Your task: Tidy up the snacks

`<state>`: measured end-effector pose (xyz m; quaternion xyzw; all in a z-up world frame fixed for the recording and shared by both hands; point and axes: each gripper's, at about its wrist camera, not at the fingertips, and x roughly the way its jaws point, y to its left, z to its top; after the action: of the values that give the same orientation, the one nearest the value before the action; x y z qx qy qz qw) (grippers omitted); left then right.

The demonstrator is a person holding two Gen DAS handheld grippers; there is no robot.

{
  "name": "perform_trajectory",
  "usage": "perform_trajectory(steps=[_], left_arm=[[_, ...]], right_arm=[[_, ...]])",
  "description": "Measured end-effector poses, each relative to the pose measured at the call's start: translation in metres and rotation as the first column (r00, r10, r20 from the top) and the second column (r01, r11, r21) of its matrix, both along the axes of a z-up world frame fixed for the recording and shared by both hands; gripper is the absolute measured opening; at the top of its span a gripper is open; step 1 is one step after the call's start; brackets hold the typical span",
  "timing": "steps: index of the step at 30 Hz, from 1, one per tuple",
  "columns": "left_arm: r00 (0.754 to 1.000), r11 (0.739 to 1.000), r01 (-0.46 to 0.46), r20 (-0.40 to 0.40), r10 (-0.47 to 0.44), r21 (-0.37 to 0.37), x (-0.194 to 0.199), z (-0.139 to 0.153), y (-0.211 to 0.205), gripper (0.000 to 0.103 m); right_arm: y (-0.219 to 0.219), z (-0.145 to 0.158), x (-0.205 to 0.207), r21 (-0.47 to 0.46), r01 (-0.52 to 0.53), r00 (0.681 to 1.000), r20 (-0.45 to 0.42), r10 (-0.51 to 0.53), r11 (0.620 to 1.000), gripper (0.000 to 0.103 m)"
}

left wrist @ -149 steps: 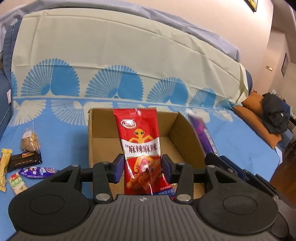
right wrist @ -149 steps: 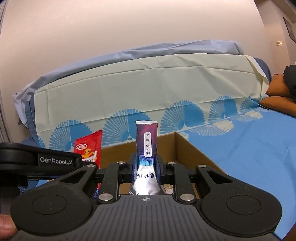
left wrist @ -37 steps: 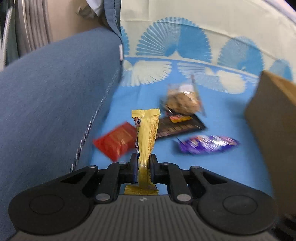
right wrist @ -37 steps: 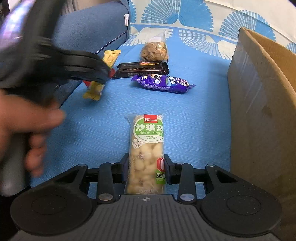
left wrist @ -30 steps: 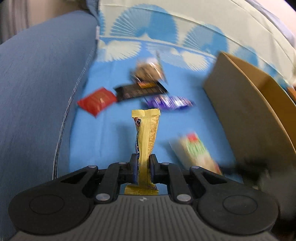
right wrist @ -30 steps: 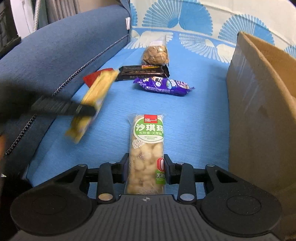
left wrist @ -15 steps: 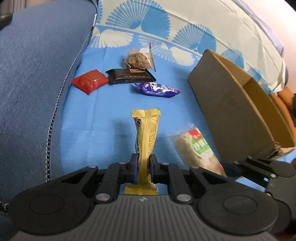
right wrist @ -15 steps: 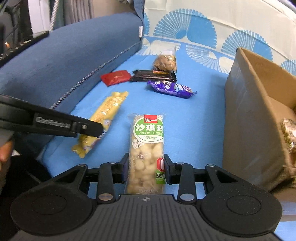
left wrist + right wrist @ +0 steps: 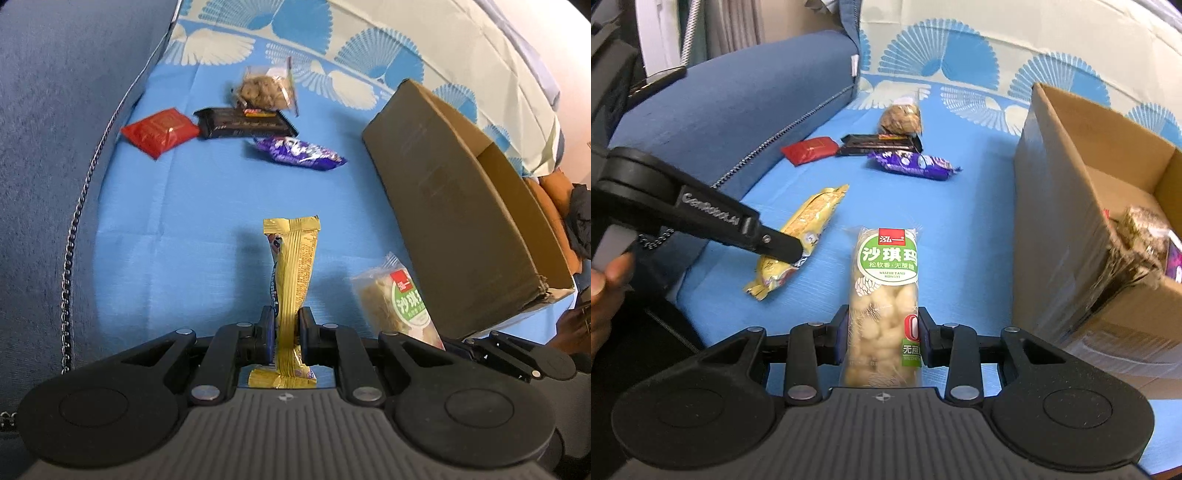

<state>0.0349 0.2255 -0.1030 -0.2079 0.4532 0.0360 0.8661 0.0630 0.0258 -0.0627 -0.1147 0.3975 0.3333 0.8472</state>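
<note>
The left tool [image 9: 286,341] is clamping its two fingers [image 9: 266,332] tightly on a thin wrapper, pointing forward and low. The right tool [image 9: 882,338] is gripping a wider packet, its fingers [image 9: 926,338] further apart. A hand [image 9: 605,291] is holding the left tool's handle at the near left.

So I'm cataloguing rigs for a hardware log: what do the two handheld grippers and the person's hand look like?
Both grippers, left gripper and right gripper, are matte black plastic: ribbed grey-black body, two round discs, linkage bars with silver rivets, flat dark fingers. White "GenRobot.AI" lettering runs along the left one's side. A bare hand shows at the left edge; no sleeve visible.
</note>
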Motion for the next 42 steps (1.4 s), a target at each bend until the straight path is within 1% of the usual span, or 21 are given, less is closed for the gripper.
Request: perform_trajectory(steps=[7, 12, 18, 21, 22, 27, 28, 29, 34, 35, 37, 39, 42], left_arm=[[0.999, 1.000, -0.017, -0.046, 0.017, 0.000, 0.006, -0.008, 0.003, 0.014], [0.998, 1.000, -0.015, -0.056, 0.016, 0.006, 0.009, -0.009, 0.002, 0.015], [0.998, 1.000, -0.013, -0.060, 0.014, 0.010, 0.011, -0.010, 0.002, 0.015], [0.998, 1.000, -0.017, -0.063, 0.017, 0.009, 0.011, -0.010, 0.002, 0.017], [0.998, 1.000, -0.020, -0.063, 0.020, 0.010, 0.010, -0.009, 0.002, 0.019], [0.998, 1.000, -0.026, -0.064, 0.026, 0.011, 0.009, -0.009, 0.002, 0.022], [0.997, 1.000, -0.026, -0.066, 0.026, 0.011, 0.009, -0.009, 0.002, 0.025], [0.997, 1.000, -0.026, -0.067, 0.026, 0.011, 0.009, -0.009, 0.002, 0.028], [0.997, 1.000, -0.022, -0.070, 0.023, 0.014, 0.011, -0.010, 0.001, 0.028], [0.997, 1.000, -0.022, -0.070, 0.023, 0.014, 0.011, -0.010, 0.001, 0.028], [0.997, 1.000, -0.022, -0.070, 0.023, 0.014, 0.011, -0.010, 0.001, 0.028], [0.997, 1.000, -0.023, -0.070, 0.024, 0.014, 0.010, -0.010, 0.001, 0.028], [0.997, 1.000, -0.027, -0.068, 0.028, 0.014, 0.011, -0.010, 0.001, 0.028]], right_arm=[[-0.001, -0.012, 0.014, 0.008, 0.028, 0.999, -0.038, -0.028, 1.000, 0.038], [0.003, -0.021, 0.022, 0.000, 0.033, 0.998, -0.058, -0.033, 0.999, 0.038], [0.003, -0.020, 0.022, 0.009, 0.033, 0.998, -0.060, -0.033, 0.999, 0.040], [0.002, -0.019, 0.023, 0.012, 0.033, 0.997, -0.064, -0.032, 0.999, 0.042], [0.002, -0.019, 0.023, 0.013, 0.033, 0.997, -0.065, -0.032, 0.999, 0.043], [0.002, -0.018, 0.022, 0.012, 0.030, 0.997, -0.067, -0.029, 0.999, 0.046], [0.002, -0.018, 0.022, 0.009, 0.029, 0.997, -0.067, -0.028, 1.000, 0.046], [0.002, -0.018, 0.021, 0.007, 0.028, 0.997, -0.068, -0.028, 1.000, 0.046], [0.003, -0.019, 0.021, -0.006, 0.022, 0.997, -0.071, -0.022, 1.000, 0.046], [0.003, -0.020, 0.022, -0.008, 0.020, 0.997, -0.069, -0.020, 1.000, 0.040], [0.004, -0.019, 0.021, -0.013, 0.020, 0.998, -0.051, -0.020, 1.000, 0.038], [0.003, -0.017, 0.020, 0.002, 0.023, 0.999, -0.036, -0.023, 1.000, 0.038], [-0.001, -0.010, 0.019, 0.054, 0.024, 1.000, -0.012, -0.023, 0.998, 0.038]])
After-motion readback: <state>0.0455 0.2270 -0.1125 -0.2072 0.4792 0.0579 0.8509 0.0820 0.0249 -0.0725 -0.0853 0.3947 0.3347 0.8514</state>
